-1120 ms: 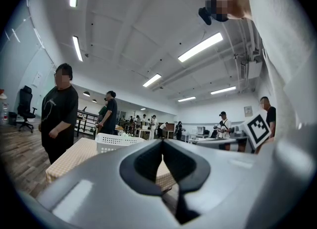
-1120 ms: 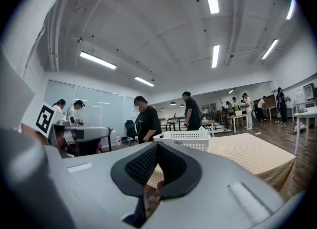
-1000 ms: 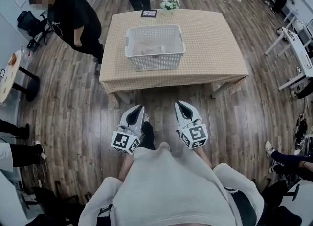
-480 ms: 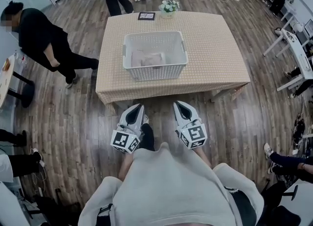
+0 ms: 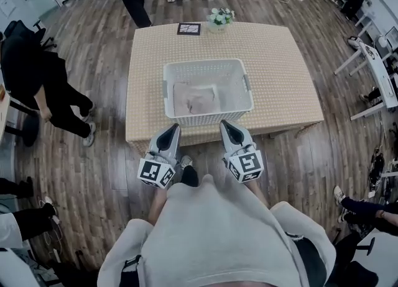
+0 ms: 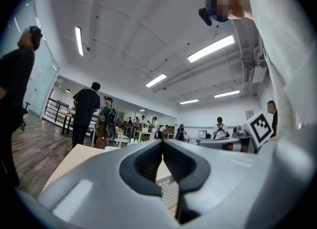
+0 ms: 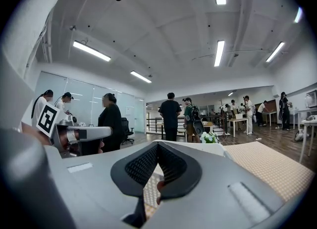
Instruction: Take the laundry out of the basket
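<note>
Plainly, the basket point(image 5: 209, 118) lies lengthwise left to right.

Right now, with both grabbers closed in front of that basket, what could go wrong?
1. The left gripper and right gripper are both shut; unopened, they would likely only shove the laundry.
2. The basket looks loose on the table; tugging cloth might drag or tip it.
3. A person close by at the left could get in the way.

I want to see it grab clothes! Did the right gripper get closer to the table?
Yes, forward. Before, floor showed between the right gripper and the table; now its tip overlaps the table's near edge, beside the basket.
</note>
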`<state>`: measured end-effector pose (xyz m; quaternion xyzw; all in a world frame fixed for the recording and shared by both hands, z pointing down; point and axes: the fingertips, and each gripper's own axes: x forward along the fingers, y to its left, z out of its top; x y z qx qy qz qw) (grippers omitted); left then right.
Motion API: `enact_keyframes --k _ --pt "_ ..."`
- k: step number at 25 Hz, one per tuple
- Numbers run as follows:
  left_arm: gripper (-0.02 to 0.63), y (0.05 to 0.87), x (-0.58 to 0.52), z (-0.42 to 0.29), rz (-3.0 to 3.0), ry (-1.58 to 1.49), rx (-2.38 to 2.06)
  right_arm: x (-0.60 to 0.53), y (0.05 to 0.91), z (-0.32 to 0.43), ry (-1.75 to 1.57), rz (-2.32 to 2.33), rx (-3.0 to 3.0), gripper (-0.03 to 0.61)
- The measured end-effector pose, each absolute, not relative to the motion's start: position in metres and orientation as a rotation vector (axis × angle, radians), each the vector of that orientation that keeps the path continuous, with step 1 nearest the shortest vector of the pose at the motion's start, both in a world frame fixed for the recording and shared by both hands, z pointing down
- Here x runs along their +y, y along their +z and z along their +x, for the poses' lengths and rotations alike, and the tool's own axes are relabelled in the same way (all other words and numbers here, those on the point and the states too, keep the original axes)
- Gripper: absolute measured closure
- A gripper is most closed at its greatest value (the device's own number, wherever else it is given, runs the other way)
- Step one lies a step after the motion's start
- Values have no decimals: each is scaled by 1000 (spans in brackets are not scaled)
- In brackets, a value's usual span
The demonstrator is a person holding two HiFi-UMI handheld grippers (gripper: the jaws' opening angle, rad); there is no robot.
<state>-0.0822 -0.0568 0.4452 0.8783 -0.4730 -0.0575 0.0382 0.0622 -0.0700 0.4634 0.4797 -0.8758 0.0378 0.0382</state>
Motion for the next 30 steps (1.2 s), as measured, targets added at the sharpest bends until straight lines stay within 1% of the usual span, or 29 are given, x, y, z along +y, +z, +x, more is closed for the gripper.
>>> enact_keyframes --k 7,13,21,30 --pt "604 426 -148 -125 2730 -198 -1457 -163 435 24 41 1509 -2705 580" --pt "604 422 -205 -150 2761 -197 -1423 -218 429 5 19 1576 -2684 580" --pt "604 438 -236 -158 2734 -160 -1405 -240 445 17 90 1640 -2620 580" --pt "604 450 -242 -156 2651 -112 -1482 -249 454 30 150 1572 -2618 580"
